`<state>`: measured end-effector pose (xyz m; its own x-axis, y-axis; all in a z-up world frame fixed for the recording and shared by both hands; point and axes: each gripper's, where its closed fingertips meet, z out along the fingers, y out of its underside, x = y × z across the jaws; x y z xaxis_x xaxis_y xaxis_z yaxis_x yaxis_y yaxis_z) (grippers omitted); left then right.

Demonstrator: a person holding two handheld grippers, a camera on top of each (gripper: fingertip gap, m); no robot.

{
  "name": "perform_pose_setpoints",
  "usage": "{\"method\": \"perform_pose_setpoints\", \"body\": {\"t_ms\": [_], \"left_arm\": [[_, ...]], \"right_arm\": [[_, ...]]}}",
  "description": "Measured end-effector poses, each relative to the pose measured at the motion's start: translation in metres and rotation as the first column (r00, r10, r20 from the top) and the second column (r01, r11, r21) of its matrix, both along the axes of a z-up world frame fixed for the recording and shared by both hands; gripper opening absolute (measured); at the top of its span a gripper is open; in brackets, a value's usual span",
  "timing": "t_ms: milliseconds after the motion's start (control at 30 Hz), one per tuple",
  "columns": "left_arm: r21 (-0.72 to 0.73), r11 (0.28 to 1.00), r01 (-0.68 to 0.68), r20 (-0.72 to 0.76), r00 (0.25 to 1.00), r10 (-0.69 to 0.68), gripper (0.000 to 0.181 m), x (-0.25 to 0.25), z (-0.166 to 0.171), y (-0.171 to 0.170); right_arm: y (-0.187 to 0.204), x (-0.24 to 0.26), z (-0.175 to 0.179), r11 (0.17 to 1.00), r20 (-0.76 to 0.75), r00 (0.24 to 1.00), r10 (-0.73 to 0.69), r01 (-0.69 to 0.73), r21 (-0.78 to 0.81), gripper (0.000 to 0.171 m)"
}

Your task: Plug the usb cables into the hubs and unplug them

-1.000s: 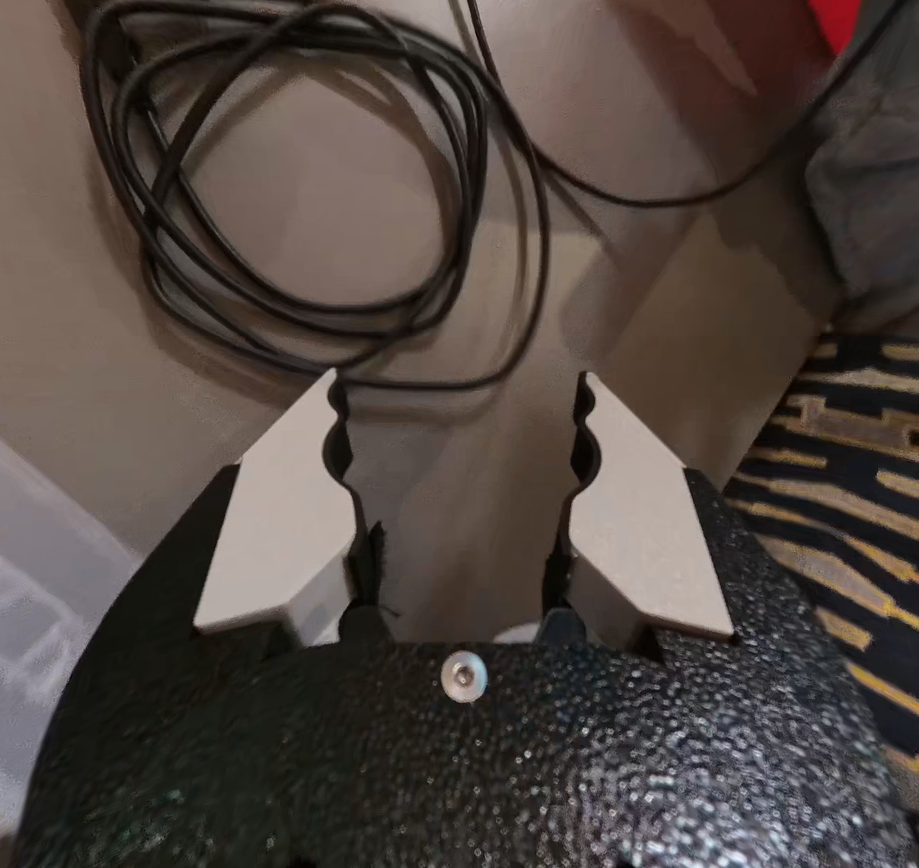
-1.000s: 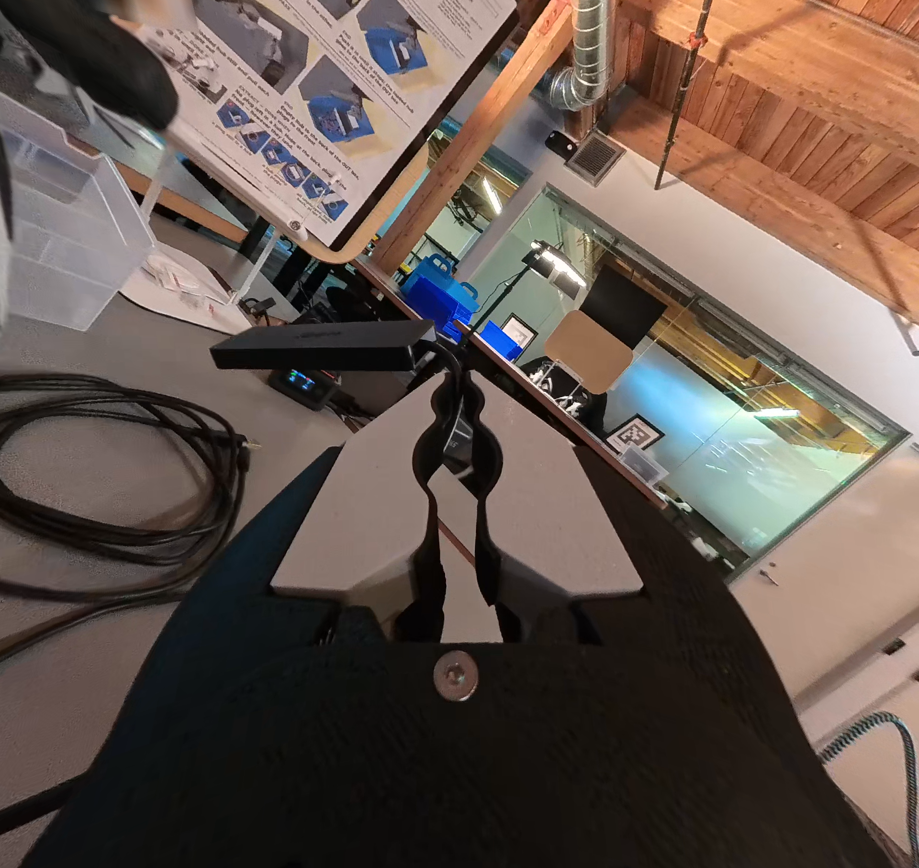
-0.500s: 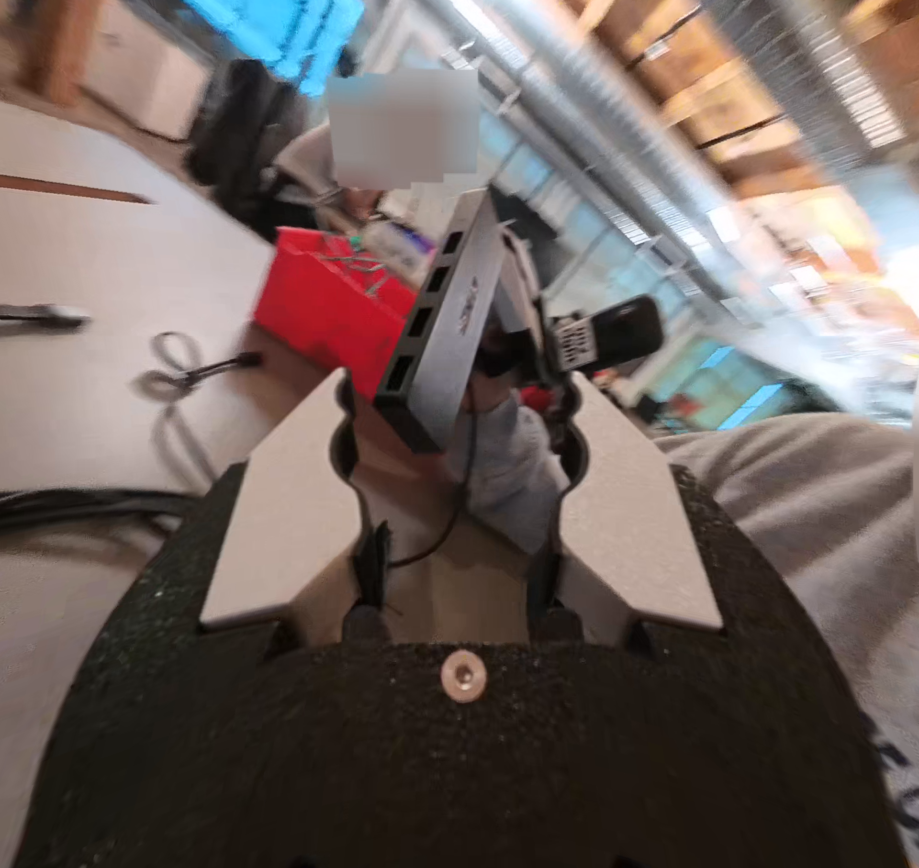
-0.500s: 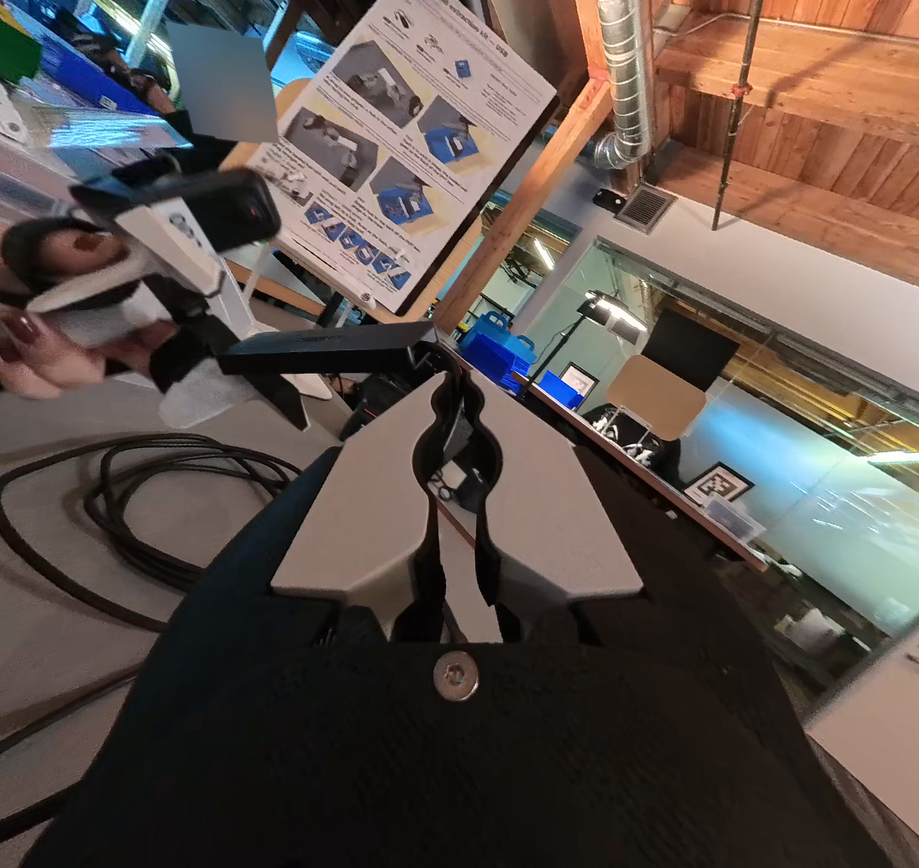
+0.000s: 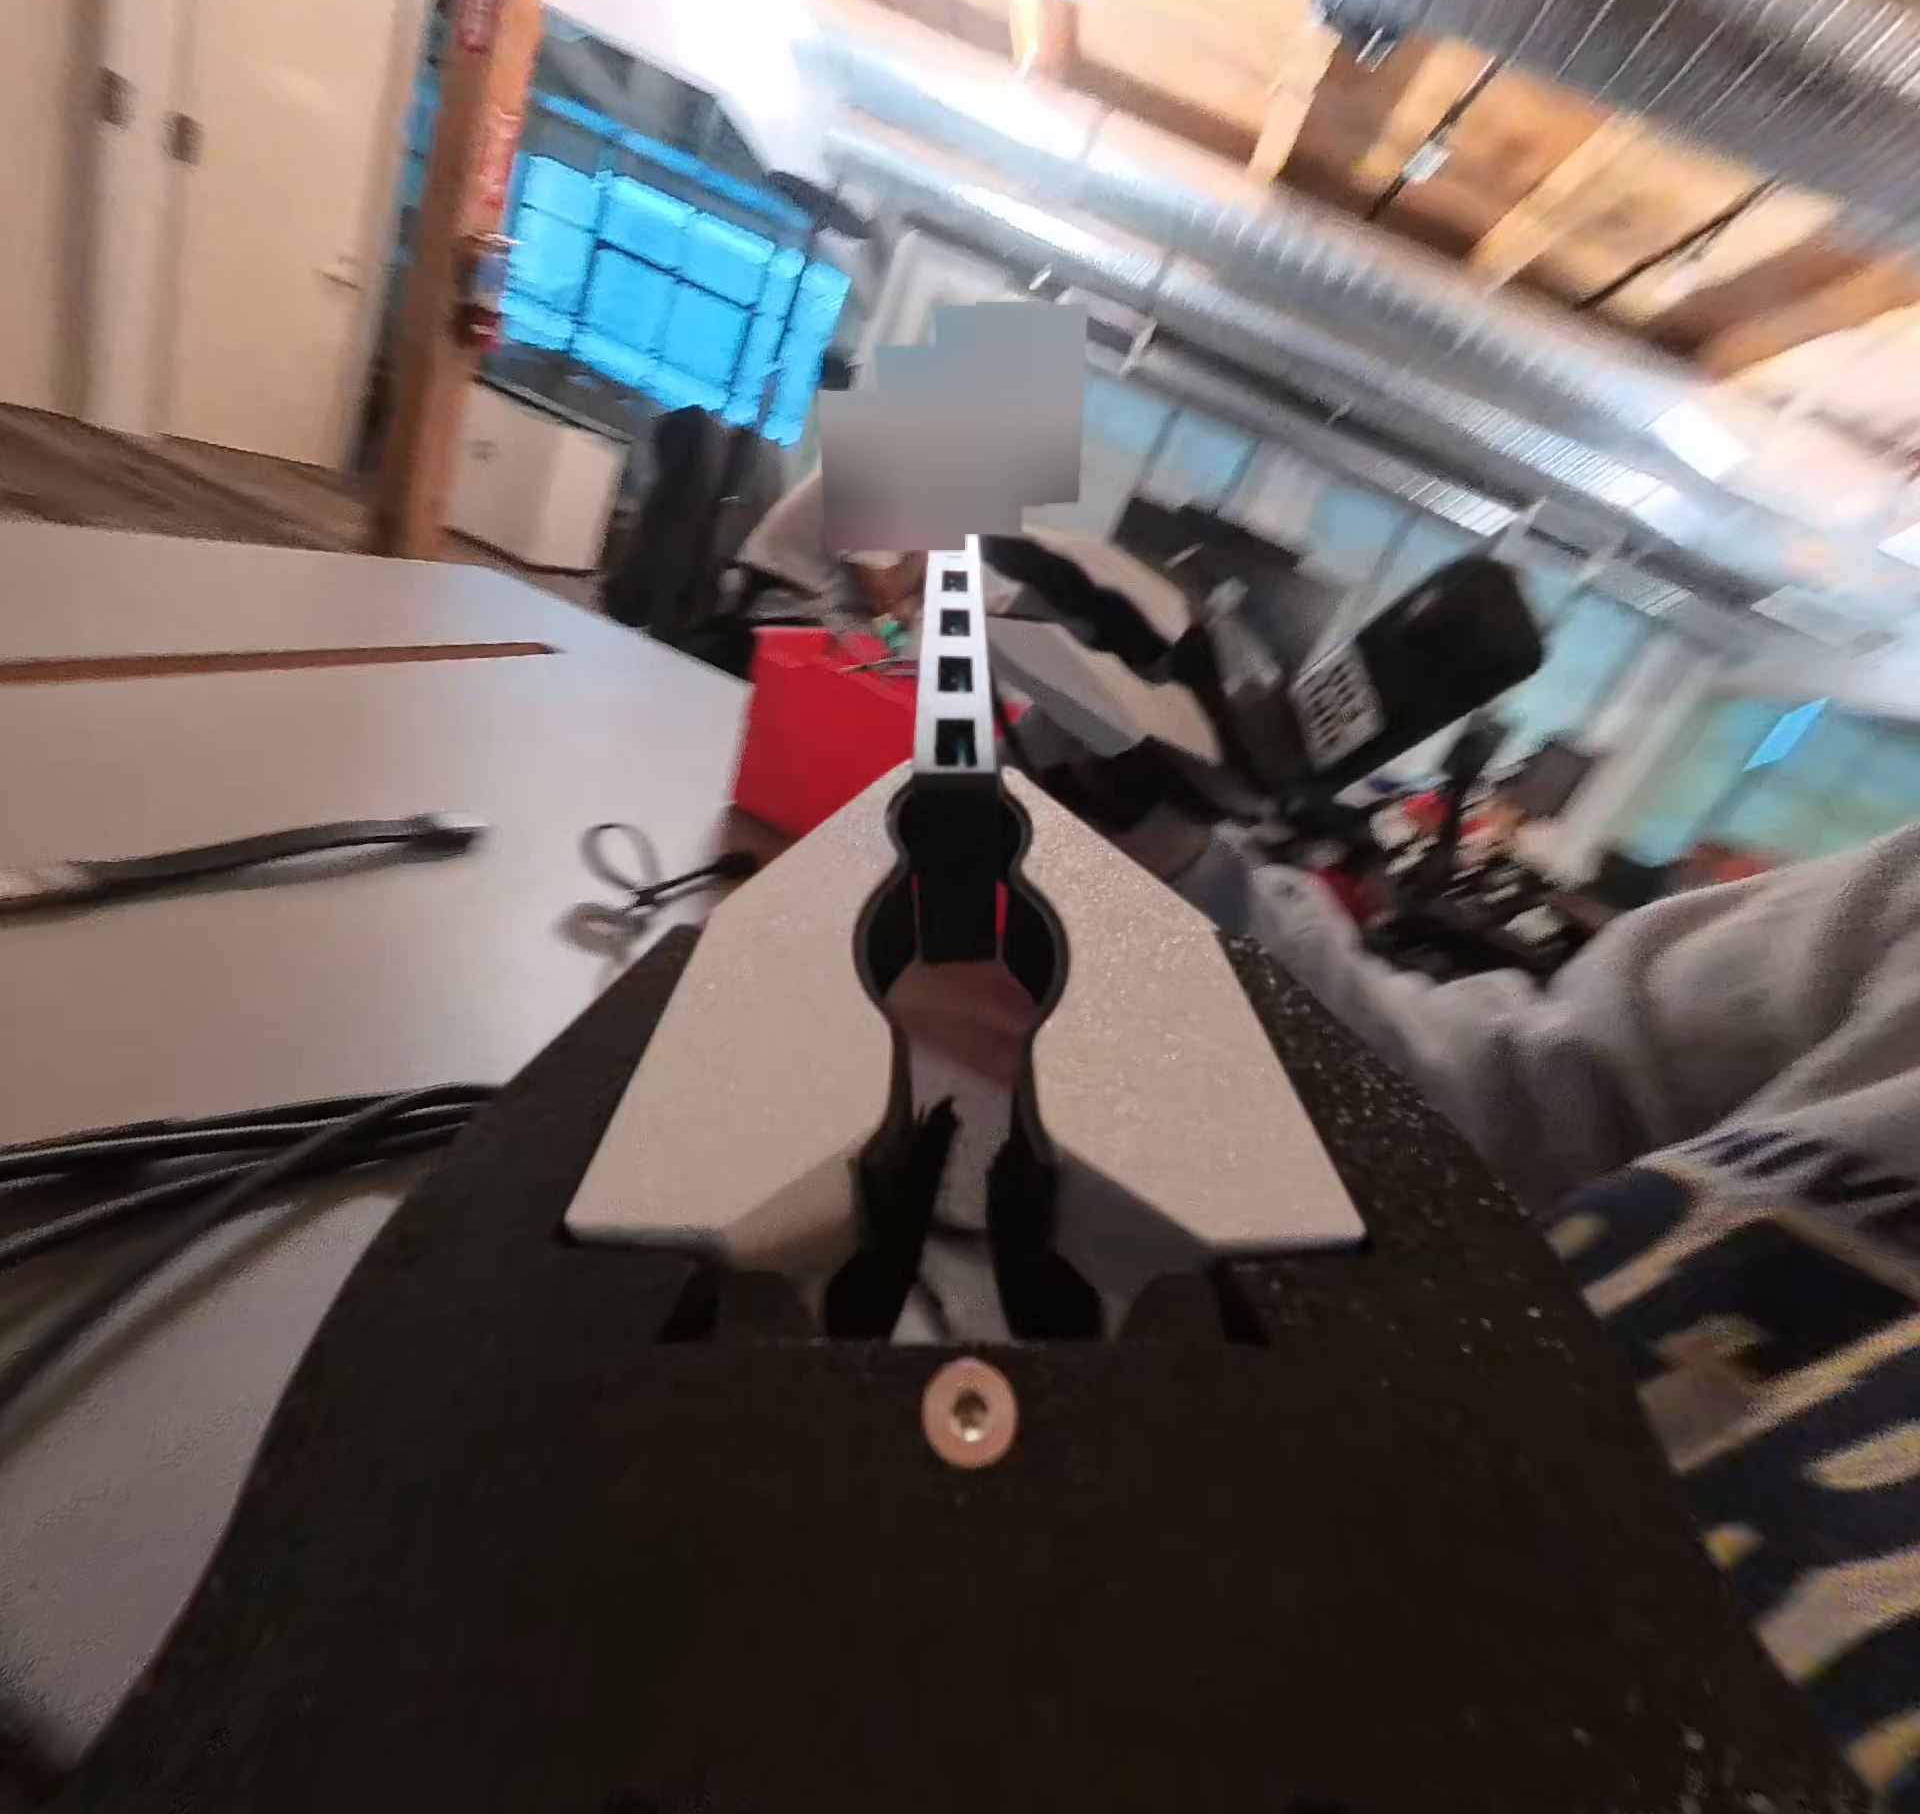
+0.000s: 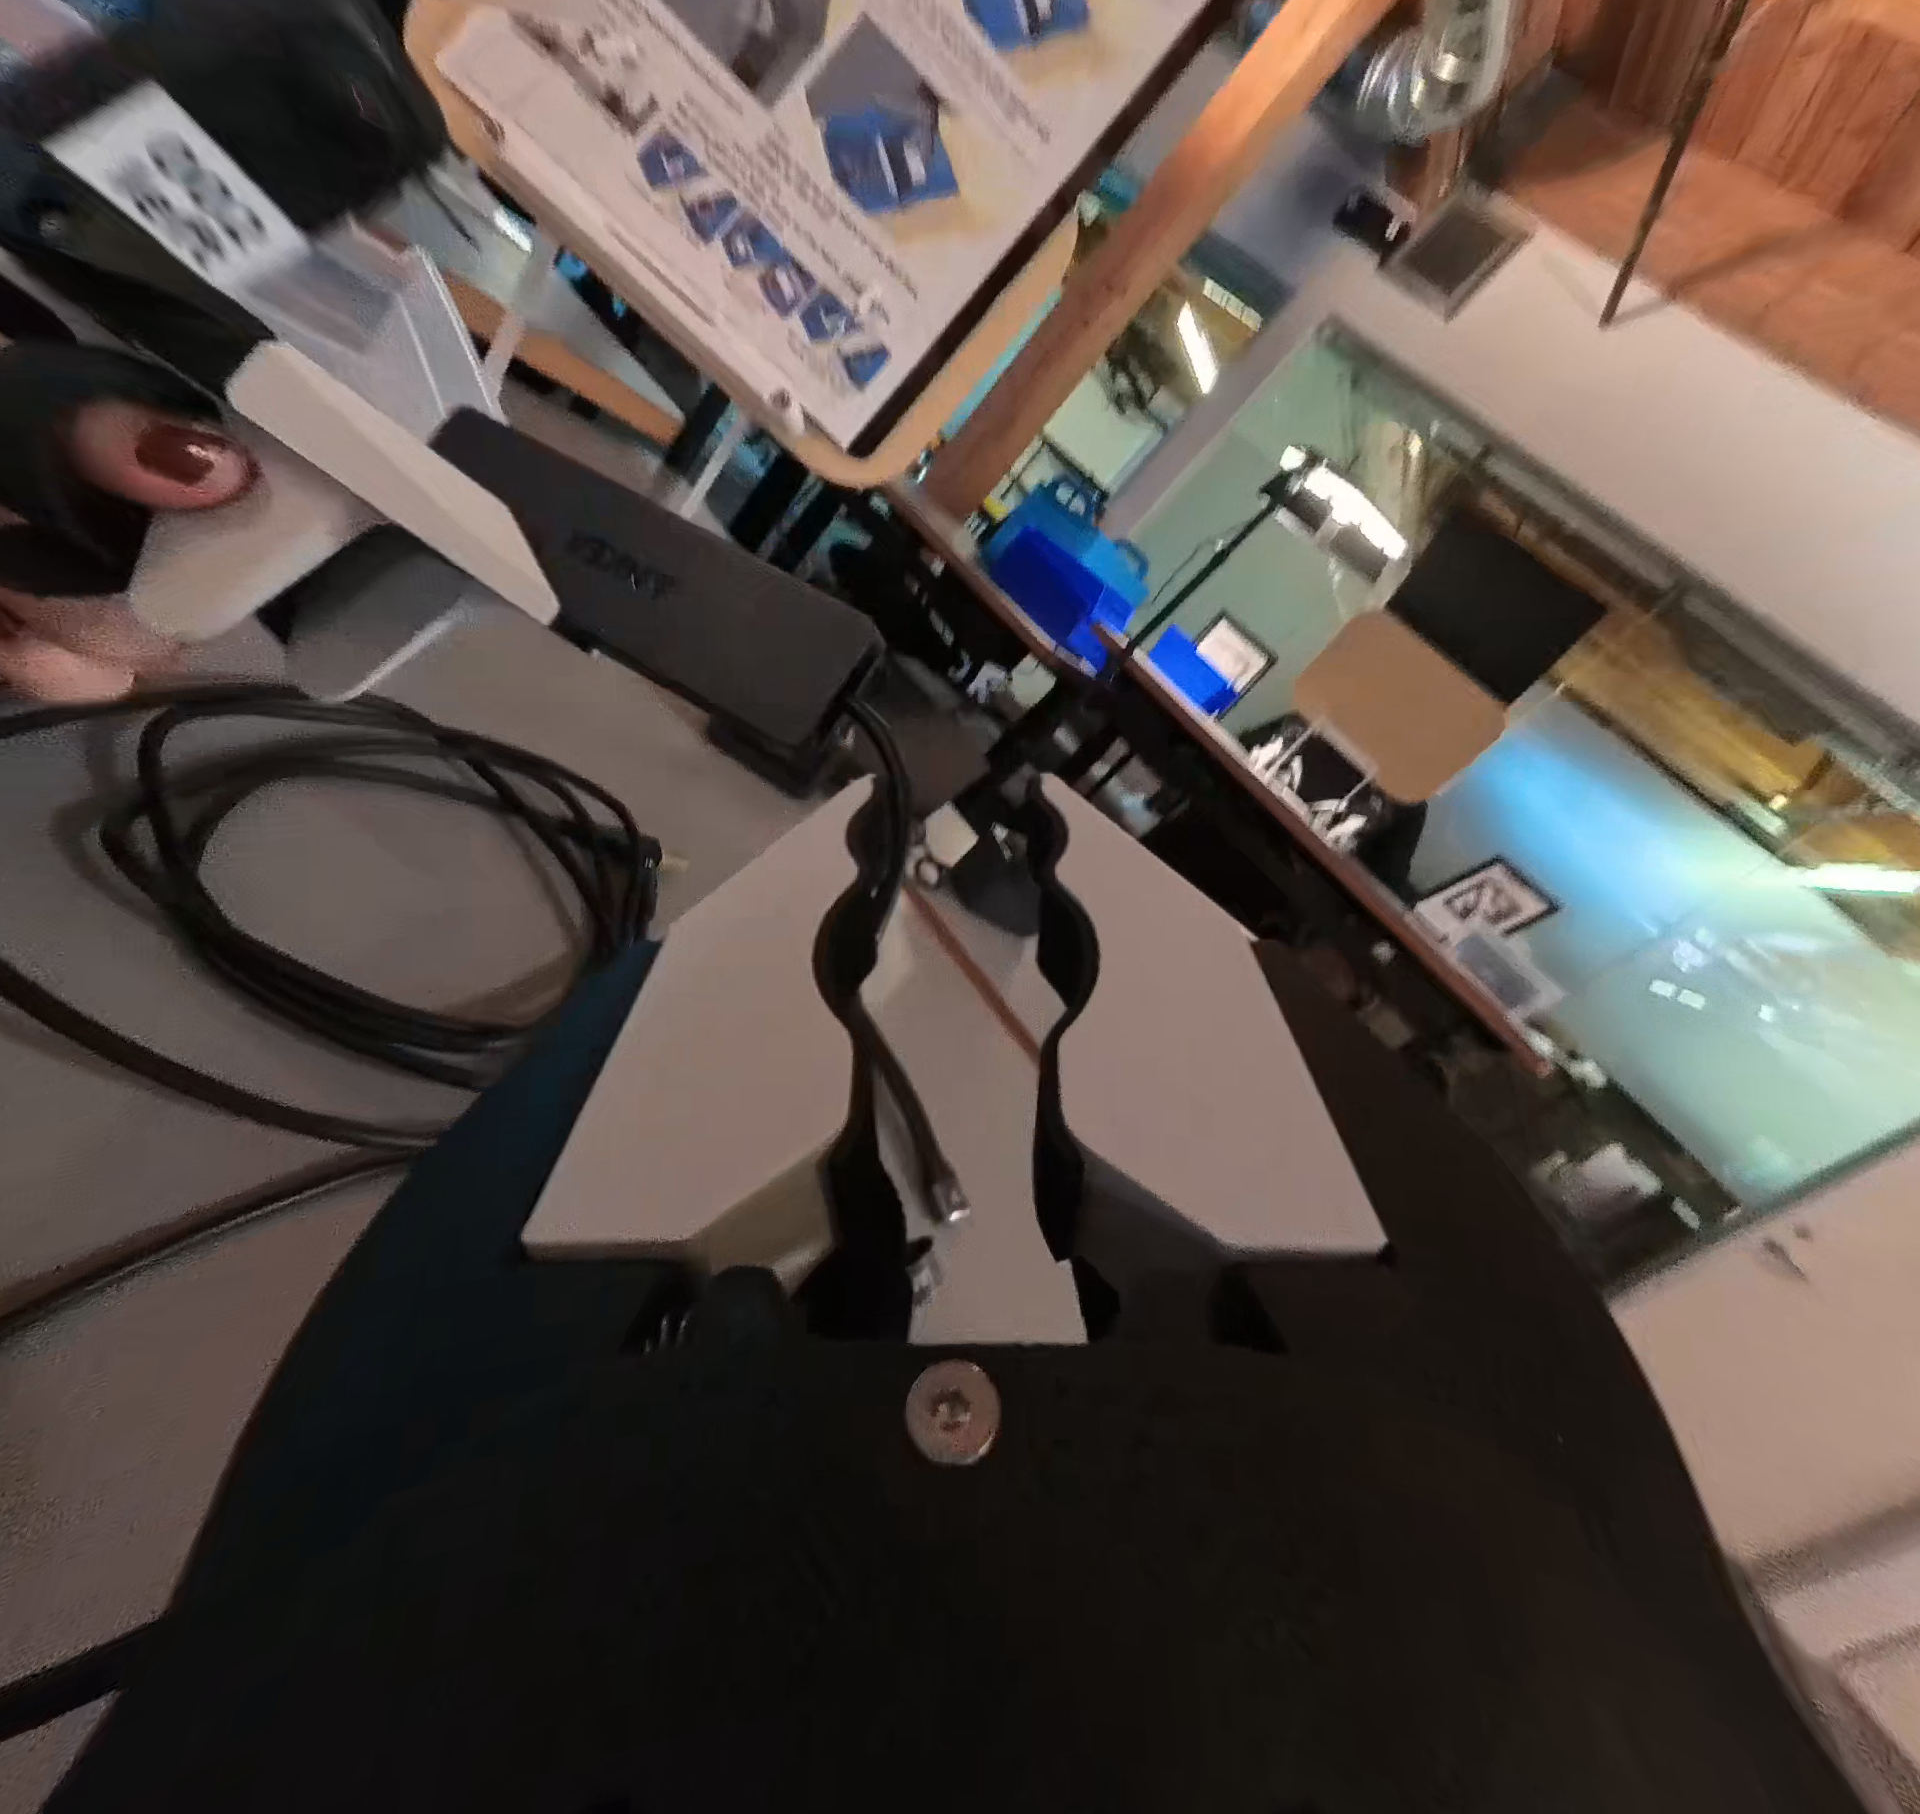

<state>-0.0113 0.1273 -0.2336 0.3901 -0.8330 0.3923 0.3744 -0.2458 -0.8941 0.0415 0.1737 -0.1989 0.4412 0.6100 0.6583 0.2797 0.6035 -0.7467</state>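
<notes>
Two tools are in view. Left tool (image 5: 956,829) is pinched on the near end of a dark hub (image 5: 954,684), which stands up from its fingers, four empty ports facing the camera. Right tool (image 6: 951,819) is spread apart; the hub's own short cable (image 6: 883,808) hangs loose between its fingers. Coiled black cables (image 6: 343,881) lie on the grey table (image 6: 644,756) below. Judged step: hub readied, nothing plugged yet. Next, the right tool likely needs to fetch a plug and line it up with a port.

I see matt black plastic on the hub (image 6: 686,611), matt grey fingers (image 5: 790,1016), smooth table (image 5: 312,725), glossy cable coil (image 6: 343,891).
</notes>
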Motion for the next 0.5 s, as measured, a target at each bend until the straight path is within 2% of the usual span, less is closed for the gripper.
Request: {"method": "perform_pose_setpoints", "body": {"t_ms": [67, 167, 300, 400, 500], "left_arm": [[0.076, 0.991, -0.111, -0.177, 0.976, 0.123, 0.008, -0.005, -0.012, 0.008], [0.229, 0.957, -0.176, -0.409, 0.875, 0.259, 0.008, -0.009, -0.029, 0.015], [0.331, 0.941, -0.074, -0.607, 0.747, 0.272, 0.008, 0.002, -0.053, 0.011], [0.367, 0.93, 0.025, -0.697, 0.67, 0.257, 0.008, 0.012, -0.069, 0.004], [0.37, 0.926, 0.075, -0.716, 0.658, 0.233, 0.008, 0.019, -0.075, -0.002]], "right_arm": [[0.007, -0.001, -0.01, 0.997, 0.027, 1.0, 0.001, 0.001, -0.071, 0.031], [0.009, -0.005, -0.029, 0.979, 0.092, 0.994, 0.056, -0.037, -0.199, 0.035], [-0.013, -0.017, -0.062, 0.904, 0.175, 0.947, 0.27, -0.186, -0.385, 0.042], [-0.023, -0.023, -0.082, 0.903, 0.28, 0.907, 0.315, -0.195, -0.384, 0.043], [-0.036, -0.027, -0.1, 0.88, 0.352, 0.855, 0.38, -0.217, -0.423, 0.026]]}}
